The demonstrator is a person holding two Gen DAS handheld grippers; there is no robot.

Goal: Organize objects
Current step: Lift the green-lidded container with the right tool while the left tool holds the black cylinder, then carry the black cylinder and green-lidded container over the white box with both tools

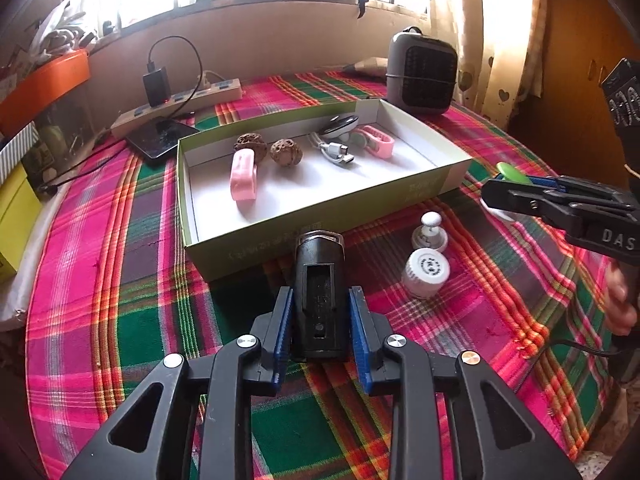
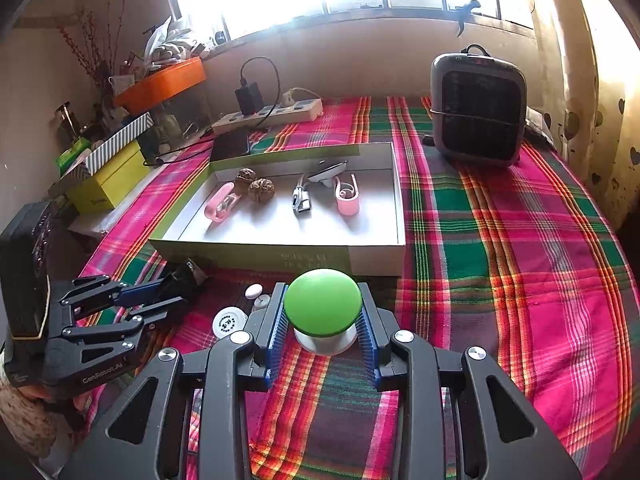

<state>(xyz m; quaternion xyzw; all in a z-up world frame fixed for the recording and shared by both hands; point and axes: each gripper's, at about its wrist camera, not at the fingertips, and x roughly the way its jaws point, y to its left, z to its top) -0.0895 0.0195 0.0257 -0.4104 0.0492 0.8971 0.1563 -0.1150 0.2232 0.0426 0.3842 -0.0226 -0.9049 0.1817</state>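
Plaid cloth [image 2: 500, 248] covers the work surface below a bright window, with a power strip [image 1: 180, 98] and a small heater [image 2: 478, 108] at the far side.

Status: we find the open box [image 1: 320, 216] already loaded with two pink clips [image 1: 243, 178], two walnuts [image 1: 285, 152], a white cable [image 1: 336, 152] and a dark disc-shaped item that we cannot identify. Outside the box we count four items.

1. We hold the black device [image 1: 319, 300] in the left gripper [image 1: 320, 332]; its blue pads press both sides of the device, just short of the near box wall.
2. We hold the green-topped button [image 2: 322, 304] in the right gripper [image 2: 323, 328], clamped at the white base, also just short of the near wall.
3. We see a white bottle cap [image 1: 426, 270] and a small white knob [image 1: 430, 232] loose on the cloth between the two grippers.

We judge the task past its midpoint: two items in hand, two left to collect.

Clearance: we judge that both held items must rise over the near wall. We see open floor in the near half of the box. We note wide bare cloth to the right of the box. The two grippers work near each other, with the loose white items between them.
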